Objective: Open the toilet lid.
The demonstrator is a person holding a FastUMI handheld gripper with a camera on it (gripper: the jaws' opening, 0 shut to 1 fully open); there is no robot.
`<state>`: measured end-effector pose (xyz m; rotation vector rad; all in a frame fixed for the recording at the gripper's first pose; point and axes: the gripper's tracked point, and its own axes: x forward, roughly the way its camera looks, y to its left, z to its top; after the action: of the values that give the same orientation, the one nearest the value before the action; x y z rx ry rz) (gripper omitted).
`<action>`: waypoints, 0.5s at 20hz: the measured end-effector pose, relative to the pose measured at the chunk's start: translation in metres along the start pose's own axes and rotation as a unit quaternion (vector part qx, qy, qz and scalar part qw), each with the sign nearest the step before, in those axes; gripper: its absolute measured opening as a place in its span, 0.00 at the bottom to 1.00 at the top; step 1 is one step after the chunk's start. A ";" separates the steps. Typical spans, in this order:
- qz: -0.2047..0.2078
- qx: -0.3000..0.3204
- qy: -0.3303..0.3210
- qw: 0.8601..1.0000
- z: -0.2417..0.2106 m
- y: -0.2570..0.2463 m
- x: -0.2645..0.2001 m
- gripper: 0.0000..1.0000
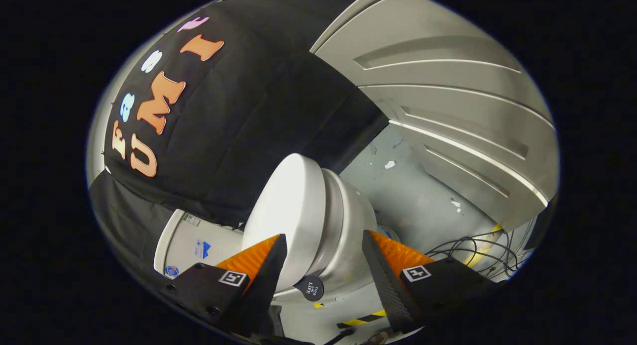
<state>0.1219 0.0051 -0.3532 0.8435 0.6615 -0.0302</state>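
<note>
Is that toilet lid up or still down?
Down. The lid lies flat on the seat and bowl, with no gap showing. The tool is open, its fingers on either side of the toilet's front, not gripping.

The toilet lid (pixel 286 210) is white, smooth and oval, closed flat against the white toilet bowl (pixel 348 225). Its front edge sits between the fingers, just ahead of them.

Jaws of the gripper (pixel 323 258) spread apart, toilet lid (pixel 286 215) between them.
</note>
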 end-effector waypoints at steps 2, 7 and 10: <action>0.005 0.010 0.023 1.000 -0.013 0.001 0.005 0.97; 0.011 0.045 0.110 0.993 -0.073 0.009 0.008 0.94; 0.020 0.056 0.133 0.989 -0.088 0.012 0.013 0.84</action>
<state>0.0894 0.0773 -0.3945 0.9787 0.8997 0.0836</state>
